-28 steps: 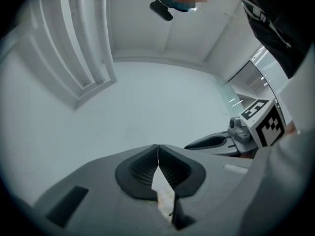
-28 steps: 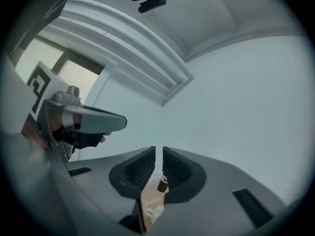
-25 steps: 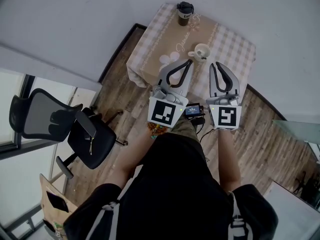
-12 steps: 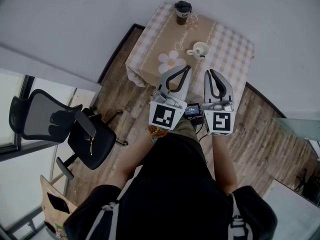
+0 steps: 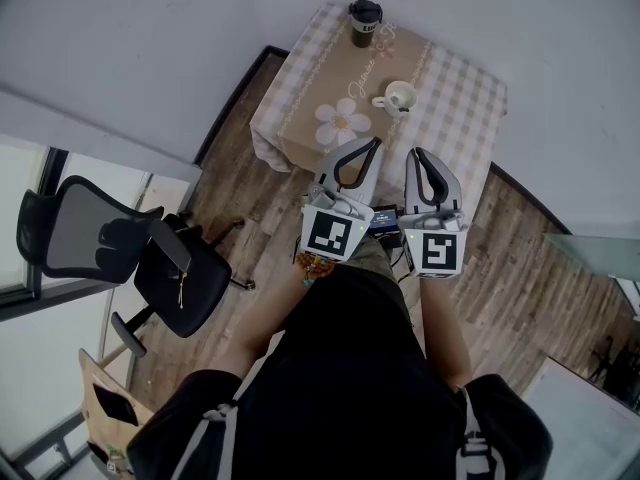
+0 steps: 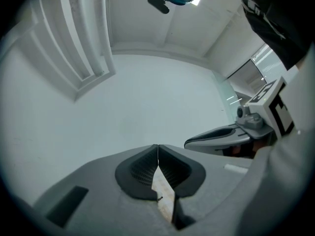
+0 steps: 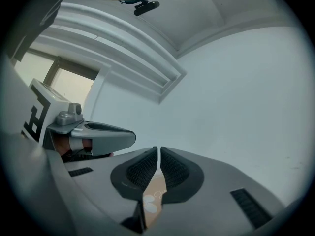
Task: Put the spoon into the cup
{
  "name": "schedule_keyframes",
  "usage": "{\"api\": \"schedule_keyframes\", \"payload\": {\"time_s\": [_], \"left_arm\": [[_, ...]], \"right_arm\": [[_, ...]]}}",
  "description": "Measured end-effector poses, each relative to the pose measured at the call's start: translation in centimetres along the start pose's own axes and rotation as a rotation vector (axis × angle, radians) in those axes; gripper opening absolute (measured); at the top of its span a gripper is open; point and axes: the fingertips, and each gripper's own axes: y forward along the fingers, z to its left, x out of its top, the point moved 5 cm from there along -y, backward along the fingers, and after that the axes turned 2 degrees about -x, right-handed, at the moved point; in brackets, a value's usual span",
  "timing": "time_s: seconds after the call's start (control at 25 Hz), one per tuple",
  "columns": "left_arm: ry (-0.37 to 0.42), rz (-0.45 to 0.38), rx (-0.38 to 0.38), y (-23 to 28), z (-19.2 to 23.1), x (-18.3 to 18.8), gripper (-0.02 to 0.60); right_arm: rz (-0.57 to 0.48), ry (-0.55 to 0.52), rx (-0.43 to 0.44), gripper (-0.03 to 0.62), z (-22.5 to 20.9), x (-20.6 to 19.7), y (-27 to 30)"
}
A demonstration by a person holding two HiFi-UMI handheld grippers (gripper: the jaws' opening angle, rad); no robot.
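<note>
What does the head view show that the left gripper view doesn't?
Head view only: the table with its checked cloth, the white cup on it, a dark lidded cup at its far edge, the black chair and the wooden floor.
Left gripper view only: the left gripper seen close up, jaws pressed together with nothing between them, against a white wall and ceiling.
Both: the left gripper and the right gripper, held side by side.

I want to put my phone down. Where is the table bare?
Bare: the checked cloth left of the runner, and the patch right of the white cup. The runner between that and the dark cup is free too. Crowded: the near edge, by the left gripper and right gripper.
</note>
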Motion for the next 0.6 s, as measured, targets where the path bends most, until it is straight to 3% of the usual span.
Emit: {"api": "schedule_keyframes", "payload": {"time_s": [0.6], "left_arm": [[-0.011, 0.026, -0.026, 0.1, -1.1, -1.0, 0.017]], "right_arm": [[-0.008, -0.007, 0.022, 0.014, 0.1, 0.1, -1.0]]}}
